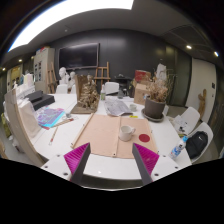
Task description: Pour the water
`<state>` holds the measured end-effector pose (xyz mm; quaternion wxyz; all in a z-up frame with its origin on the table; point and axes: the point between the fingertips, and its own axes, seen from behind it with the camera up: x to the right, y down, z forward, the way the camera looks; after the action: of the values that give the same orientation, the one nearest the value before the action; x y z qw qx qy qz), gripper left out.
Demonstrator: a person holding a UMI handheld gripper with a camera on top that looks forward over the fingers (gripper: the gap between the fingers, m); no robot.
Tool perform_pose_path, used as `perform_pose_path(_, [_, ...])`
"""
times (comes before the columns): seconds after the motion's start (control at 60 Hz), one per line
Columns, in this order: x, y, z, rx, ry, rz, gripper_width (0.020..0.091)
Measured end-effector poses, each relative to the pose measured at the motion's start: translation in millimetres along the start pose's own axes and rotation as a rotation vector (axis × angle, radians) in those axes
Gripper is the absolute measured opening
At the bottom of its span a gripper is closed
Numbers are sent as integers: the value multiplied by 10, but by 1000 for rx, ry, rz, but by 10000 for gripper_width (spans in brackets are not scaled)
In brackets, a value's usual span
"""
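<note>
Pouring is judged not yet begun: the claw (112,160) is held apart and empty above the counter's (70,135) near edge, a cup (126,130) standing beyond it, mid-counter.

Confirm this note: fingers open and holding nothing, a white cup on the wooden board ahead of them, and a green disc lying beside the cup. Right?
One detail is off: the disc beside the white cup is red, not green, as the gripper view shows. The rest holds: the gripper has its fingers open and empty, and the cup stands on the wooden board ahead of them.
</note>
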<state>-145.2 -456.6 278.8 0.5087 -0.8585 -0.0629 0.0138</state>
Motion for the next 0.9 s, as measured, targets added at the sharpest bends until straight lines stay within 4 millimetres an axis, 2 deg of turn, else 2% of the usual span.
perform_pose_path(0.05, [99,50,8,-6,9,17,856])
perform_pose_path(0.1, [338,175,63,-13,15,32,856])
perform_pose_path(0.117, [237,139,33,-19,23,38,855])
perform_pose_path(0.133, [476,239,88,-19,22,42,855])
perform_pose_path(0.267, [1223,616,243,-31,59,74,855])
perform_pose_path(0.45, [2384,1253,427,-36,147,103,854])
perform_pose_path(0.567, [3092,1548,569,-19,207,127,855])
perform_pose_path(0.617, [3347,1617,680,-4,223,136,856])
perform_pose_path(0.7, [3648,1650,913,25,221,147,858])
perform_pose_path(0.9, [4040,1529,1602,93,208,144,856])
